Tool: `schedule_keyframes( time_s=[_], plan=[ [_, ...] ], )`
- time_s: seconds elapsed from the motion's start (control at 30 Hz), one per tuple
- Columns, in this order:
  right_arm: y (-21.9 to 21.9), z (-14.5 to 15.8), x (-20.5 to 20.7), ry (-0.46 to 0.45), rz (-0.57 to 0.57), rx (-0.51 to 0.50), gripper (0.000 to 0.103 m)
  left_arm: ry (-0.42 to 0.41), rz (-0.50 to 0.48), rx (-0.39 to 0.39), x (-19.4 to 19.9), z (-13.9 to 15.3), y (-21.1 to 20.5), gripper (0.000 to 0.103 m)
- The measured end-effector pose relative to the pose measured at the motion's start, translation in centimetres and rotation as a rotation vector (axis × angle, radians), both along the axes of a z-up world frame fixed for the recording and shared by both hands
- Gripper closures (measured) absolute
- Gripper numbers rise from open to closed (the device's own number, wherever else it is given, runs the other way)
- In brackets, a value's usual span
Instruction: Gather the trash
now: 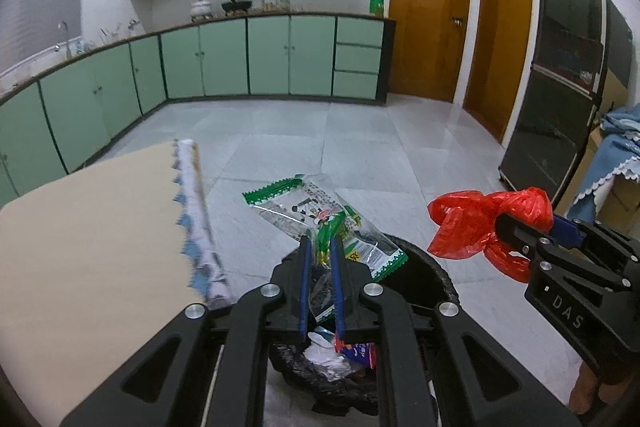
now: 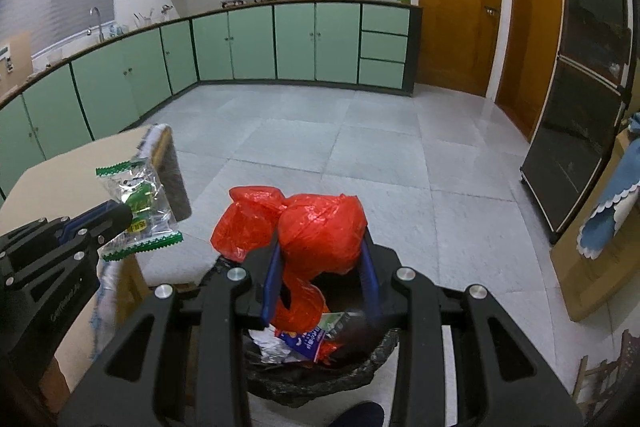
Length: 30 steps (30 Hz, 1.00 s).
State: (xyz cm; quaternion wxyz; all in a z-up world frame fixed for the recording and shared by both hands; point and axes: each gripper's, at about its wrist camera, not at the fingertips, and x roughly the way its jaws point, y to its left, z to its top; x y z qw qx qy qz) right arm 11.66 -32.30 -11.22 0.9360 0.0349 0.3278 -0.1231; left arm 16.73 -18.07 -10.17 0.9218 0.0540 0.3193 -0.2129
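Left gripper [image 1: 321, 247], right gripper [image 2: 320, 251]: blk frames, blue pads, silver screws.

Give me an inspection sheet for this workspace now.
Surface: beige table, bare, with a fringed cloth at its edge.
Job's things: clear snack wrapper; red plastic bag; black-lined bin below, already holding trash.
Clutter: nothing seen.
Grippers: left gripper shut on the wrapper; right gripper shut on the bag.
Cables: nothing seen.
Surroundings: green cabinets, wooden doors, tiled floor.
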Motion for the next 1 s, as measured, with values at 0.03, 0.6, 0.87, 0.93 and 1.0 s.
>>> schedule_keyframes(
  time_s=[0.03, 0.6, 0.87, 0.93, 1.0],
  plan=[
    [-0.2, -0.3, 0.3, 0.011, 0.000, 0.003, 0.070, 0.014, -0.005, 0.005, 0.4, -0.3, -0.3, 0.092],
    [-2.1, -4.0, 2.5, 0.092, -0.033, 0.036, 0.056, 0.112, -0.038, 0.020, 2.0, -2.7, -2.5, 0.061],
    [-2.2, -3.9, 1.9, 0.081, -0.041, 0.032, 0.038, 0.091, -0.016, 0.000, 2.0, -1.8, -1.4, 0.053],
    [-2.2, -3.4, 1.6, 0.068, -0.046, 0.024, 0.030, 0.078, -0.009, -0.009, 1.8, -1.3, -1.0, 0.048],
    [-2.0, -2.9, 1.3, 0.058, -0.050, 0.016, 0.023, 0.066, -0.001, -0.028, 1.5, -0.6, -0.2, 0.043]
  ],
)
